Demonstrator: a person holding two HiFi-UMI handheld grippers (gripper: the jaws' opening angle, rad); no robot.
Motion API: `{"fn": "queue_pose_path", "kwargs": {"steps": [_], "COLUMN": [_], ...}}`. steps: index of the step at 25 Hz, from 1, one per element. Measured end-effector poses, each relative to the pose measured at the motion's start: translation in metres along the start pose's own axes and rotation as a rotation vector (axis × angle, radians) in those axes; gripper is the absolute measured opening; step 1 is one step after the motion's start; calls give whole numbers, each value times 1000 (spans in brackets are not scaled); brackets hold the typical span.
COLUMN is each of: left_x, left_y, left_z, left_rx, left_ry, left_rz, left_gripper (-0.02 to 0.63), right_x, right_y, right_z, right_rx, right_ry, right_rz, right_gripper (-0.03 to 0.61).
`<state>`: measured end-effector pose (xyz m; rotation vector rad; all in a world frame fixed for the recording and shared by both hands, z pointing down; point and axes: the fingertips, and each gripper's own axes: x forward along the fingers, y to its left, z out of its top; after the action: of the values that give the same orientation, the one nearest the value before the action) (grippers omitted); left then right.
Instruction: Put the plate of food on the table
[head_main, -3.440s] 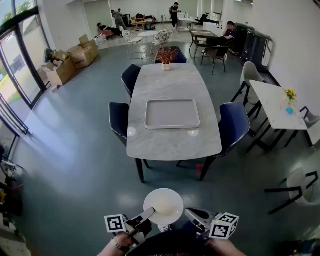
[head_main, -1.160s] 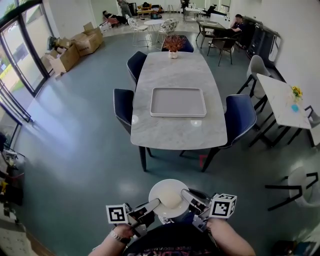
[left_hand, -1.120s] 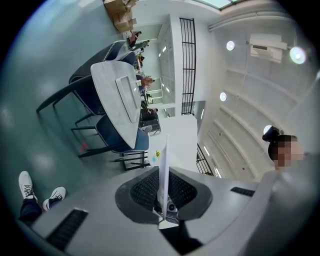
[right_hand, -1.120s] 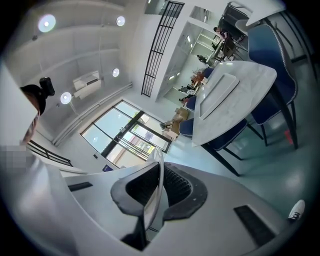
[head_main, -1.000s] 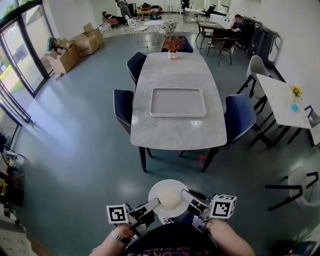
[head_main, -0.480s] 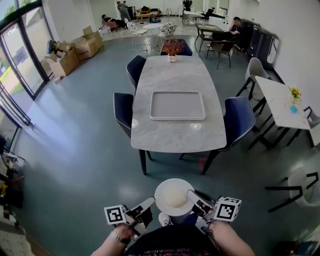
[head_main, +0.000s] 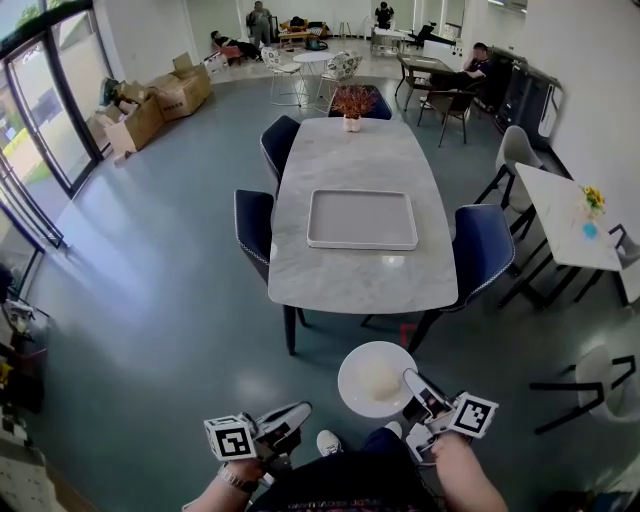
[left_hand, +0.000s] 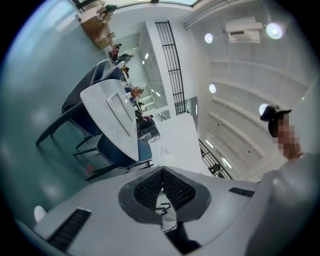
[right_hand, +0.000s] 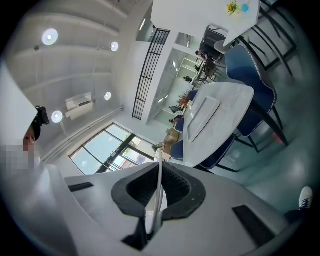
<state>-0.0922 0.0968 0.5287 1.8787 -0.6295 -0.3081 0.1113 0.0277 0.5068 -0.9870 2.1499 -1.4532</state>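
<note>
A white plate with a pale mound of food hangs over the grey floor, short of the marble table. My right gripper is shut on its right rim; in the right gripper view the plate shows edge-on between the pads. My left gripper sits left of the plate, apart from it, with its jaws shut on nothing. A pale empty tray lies at the table's middle. The table also shows ahead in both gripper views.
Dark blue chairs stand at the table's left and right, another at the far left. A flower vase stands at the table's far end. A second white table is at right, cardboard boxes at far left.
The left gripper has let go of the plate and dropped back left. The right gripper alone carries the plate, now further right. The table has come a little nearer.
</note>
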Motion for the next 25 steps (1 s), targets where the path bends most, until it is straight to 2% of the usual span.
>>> {"fn": "queue_pose_path", "kwargs": {"steps": [4, 7, 10, 14, 25], "left_x": [8, 17, 23, 33, 71], "left_y": [-18, -32, -39, -42, -33], "left_z": [-6, -10, -14, -11, 49], "left_rx": [243, 346, 397, 449, 478], "left_ry": [77, 110, 128, 134, -16], "left_rz": [9, -36, -77, -89, 21], "left_gripper": [6, 6, 6, 6, 6], "right_x": [5, 12, 21, 36, 124], "right_y": [-7, -15, -24, -41, -91], "right_z": [9, 17, 28, 54, 156], "right_rx": [33, 44, 56, 79, 60], "right_ry": [-28, -40, -44, -48, 7], "right_rz": [-12, -15, -24, -36, -65], "right_gripper": [20, 20, 21, 20, 20]}}
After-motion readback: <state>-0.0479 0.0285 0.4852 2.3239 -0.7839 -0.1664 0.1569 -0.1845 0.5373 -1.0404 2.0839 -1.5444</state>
